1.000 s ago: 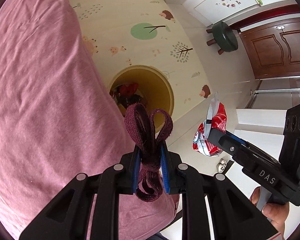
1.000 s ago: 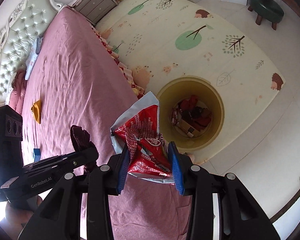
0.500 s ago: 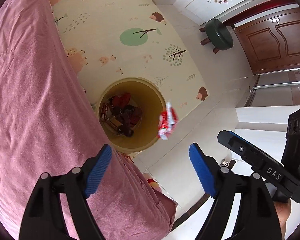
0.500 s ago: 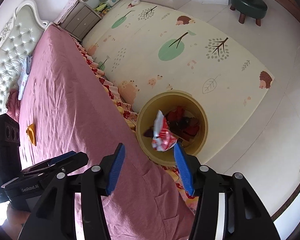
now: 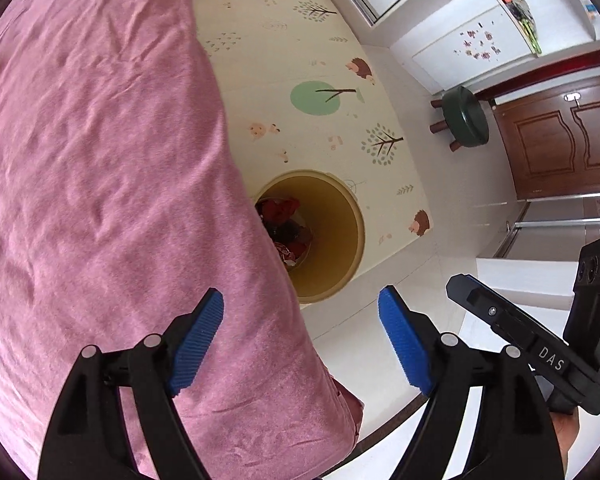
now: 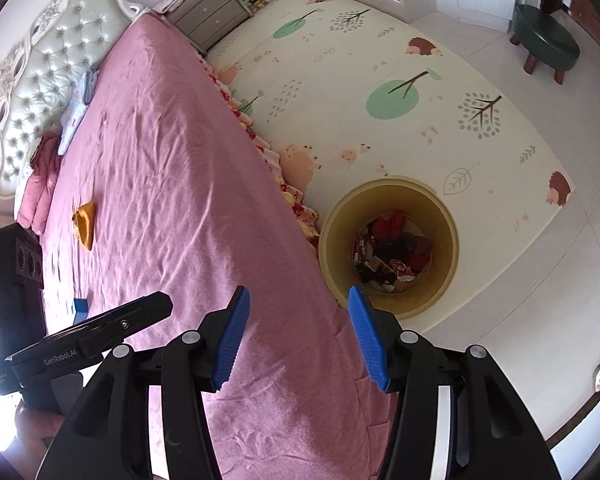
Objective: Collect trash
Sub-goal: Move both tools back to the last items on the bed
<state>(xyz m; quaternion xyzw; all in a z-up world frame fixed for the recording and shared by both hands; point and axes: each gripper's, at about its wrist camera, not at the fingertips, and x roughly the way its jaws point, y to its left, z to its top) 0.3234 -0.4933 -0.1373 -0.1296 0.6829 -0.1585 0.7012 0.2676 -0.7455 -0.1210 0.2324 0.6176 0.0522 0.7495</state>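
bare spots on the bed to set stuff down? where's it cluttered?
Free: the wide pink bedspread between the orange scrap and the floor-side edge, and the near corner under the right gripper. Crowded: the headboard end with pillows, and the yellow bin, holding trash.

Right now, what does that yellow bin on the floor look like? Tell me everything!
The yellow bin is round and open-topped, likely plastic, with a smooth rolled rim. It stands upright on the tree-patterned play mat, close beside the pink bed. At the bottom lie red wrappers and dark scraps. Nothing grips it; both grippers are above, open and empty.
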